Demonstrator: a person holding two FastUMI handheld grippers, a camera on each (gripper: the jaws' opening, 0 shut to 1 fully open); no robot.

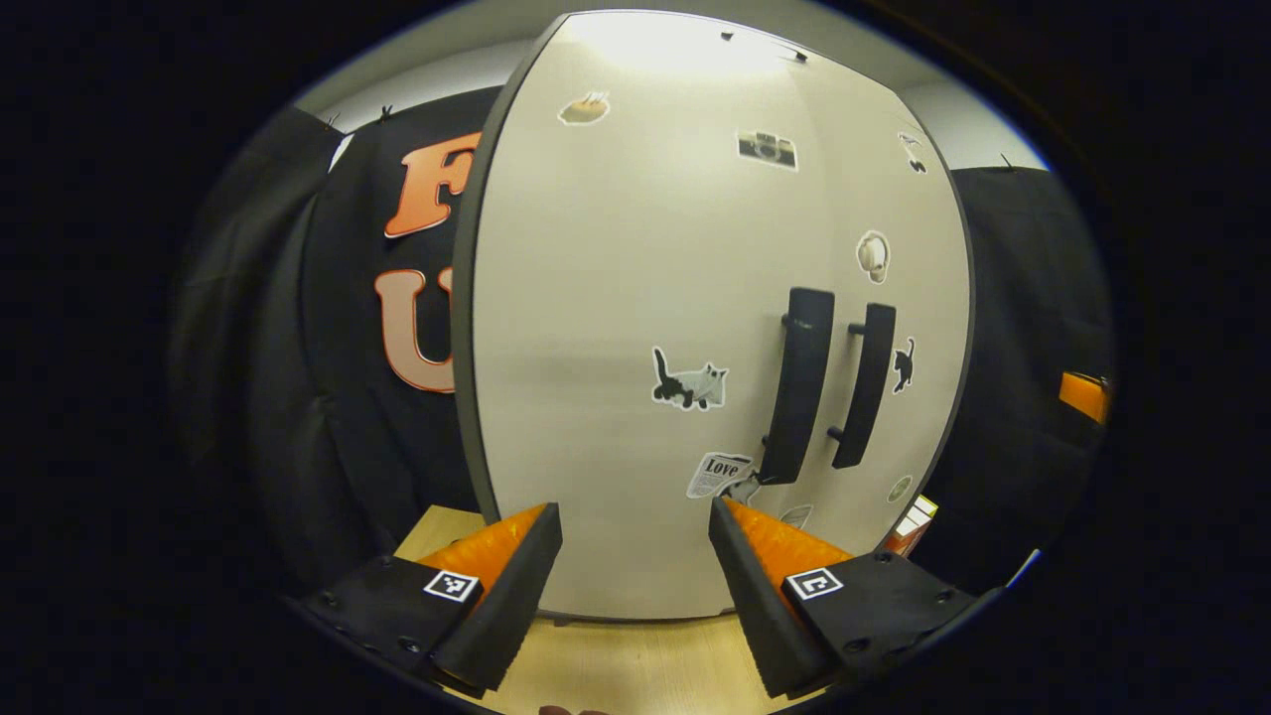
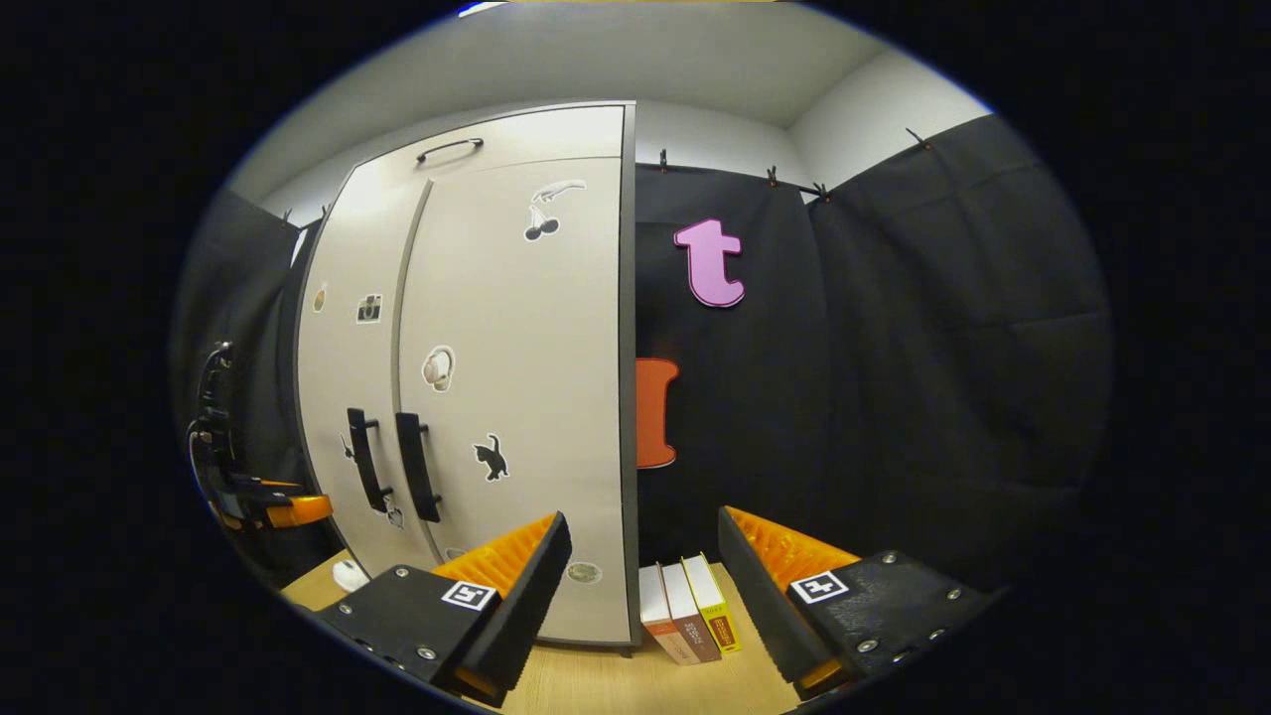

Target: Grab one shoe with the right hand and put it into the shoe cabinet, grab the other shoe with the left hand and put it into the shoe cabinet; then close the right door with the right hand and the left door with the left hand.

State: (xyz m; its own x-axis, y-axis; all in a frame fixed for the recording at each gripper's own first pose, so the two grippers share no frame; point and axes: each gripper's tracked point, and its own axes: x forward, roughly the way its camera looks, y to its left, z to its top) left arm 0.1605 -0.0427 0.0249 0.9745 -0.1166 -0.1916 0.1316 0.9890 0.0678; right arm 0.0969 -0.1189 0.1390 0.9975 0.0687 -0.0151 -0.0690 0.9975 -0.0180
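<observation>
The shoe cabinet stands on the wooden tabletop with both doors shut, the left door and the right door meeting at a seam where two dark vertical handles sit side by side. Small stickers dot the pale door fronts, among them a cat and a camera. The shoes cannot be seen with the doors shut. In the left gripper view, the left hand-held gripper is released, its fingers spread apart with nothing between them, pointed at the left door from near it. In the right gripper view, the right hand-held gripper is likewise released and empty, aimed toward the cabinet's right edge. Just right of the cabinet, three books stand upright together on the tabletop, against the black cloth wall.
</observation>
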